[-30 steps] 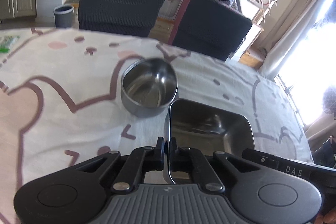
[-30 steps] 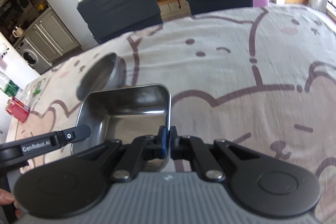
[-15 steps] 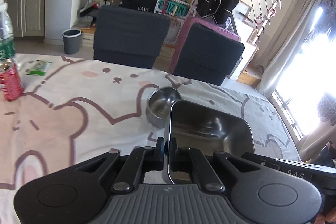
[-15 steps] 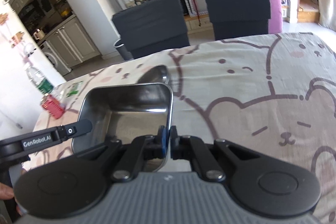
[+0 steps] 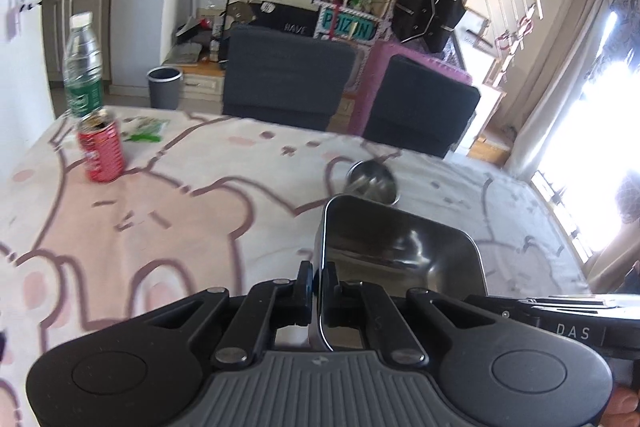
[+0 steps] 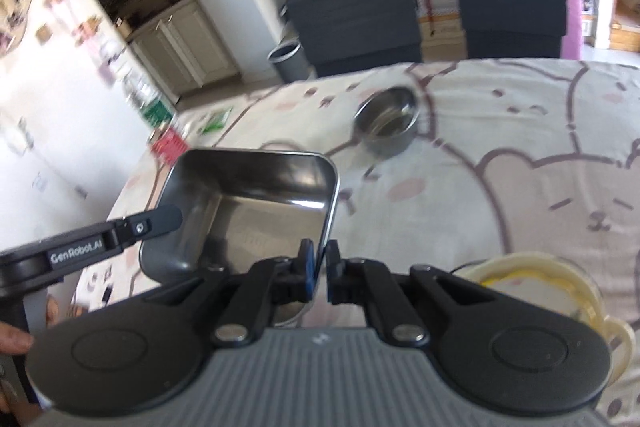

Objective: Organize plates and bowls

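A rectangular steel tray (image 5: 400, 255) is held up off the table by both grippers. My left gripper (image 5: 318, 279) is shut on its left rim. My right gripper (image 6: 319, 263) is shut on its right rim, and the tray (image 6: 248, 203) fills the left of that view. A round steel bowl (image 6: 388, 125) stands on the tablecloth beyond the tray; it also shows in the left wrist view (image 5: 374, 183). A cream and yellow dish (image 6: 532, 283) sits on the table just under my right gripper, partly hidden by it.
A red can (image 5: 102, 151), a water bottle (image 5: 82, 67) and a green packet (image 5: 146, 131) stand at the table's far left. Two dark chairs (image 5: 288, 87) stand behind the far edge. A grey bin (image 5: 164, 87) is on the floor.
Both grippers have lifted the tray up and back from the round bowl. The bowl now looks smaller and farther. The cream dish has come into the right wrist view.
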The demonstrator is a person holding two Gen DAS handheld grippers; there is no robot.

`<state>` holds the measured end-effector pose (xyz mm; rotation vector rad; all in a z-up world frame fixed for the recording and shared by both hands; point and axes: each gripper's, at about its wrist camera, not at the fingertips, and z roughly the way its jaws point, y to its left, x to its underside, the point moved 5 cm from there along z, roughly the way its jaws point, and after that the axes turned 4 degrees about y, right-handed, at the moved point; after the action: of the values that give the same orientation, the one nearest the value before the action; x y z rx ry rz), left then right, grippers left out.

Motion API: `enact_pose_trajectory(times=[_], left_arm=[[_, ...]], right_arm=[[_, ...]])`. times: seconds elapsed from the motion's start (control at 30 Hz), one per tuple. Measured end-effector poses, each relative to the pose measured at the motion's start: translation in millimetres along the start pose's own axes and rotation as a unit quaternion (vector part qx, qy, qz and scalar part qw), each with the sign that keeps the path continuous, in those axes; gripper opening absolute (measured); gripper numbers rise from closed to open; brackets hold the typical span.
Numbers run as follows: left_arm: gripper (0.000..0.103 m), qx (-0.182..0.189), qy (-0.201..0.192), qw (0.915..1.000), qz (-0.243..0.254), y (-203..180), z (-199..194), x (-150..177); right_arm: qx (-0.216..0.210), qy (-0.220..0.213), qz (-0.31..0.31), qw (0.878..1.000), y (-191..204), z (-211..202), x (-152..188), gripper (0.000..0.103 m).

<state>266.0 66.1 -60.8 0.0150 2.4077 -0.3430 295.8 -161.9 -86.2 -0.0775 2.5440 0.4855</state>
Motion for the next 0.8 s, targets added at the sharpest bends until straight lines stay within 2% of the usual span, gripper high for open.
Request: enact_pose_trajectory(times=[0.23, 0.43, 0.8], left_arm=[[0.004, -0.022, 0.038, 0.9988, 0.021, 31.9, -0.9, 27.7], [0.004, -0.039, 0.091, 0.9937, 0.051, 39.0, 14.4, 53.4], [0.004, -0.054, 0.126, 0.9886, 0.063, 45.3, 32.4, 65.3]], right_arm=[[-0.005, 0.078, -0.065, 0.995, 37.2, 30.0, 27.2, 0.012], [0.011, 0.110, -0.109, 0.988, 50.4, 48.7, 42.0, 0.012], [0.035, 0.145, -0.128, 0.981, 55.4, 75.6, 54.3, 0.012]])
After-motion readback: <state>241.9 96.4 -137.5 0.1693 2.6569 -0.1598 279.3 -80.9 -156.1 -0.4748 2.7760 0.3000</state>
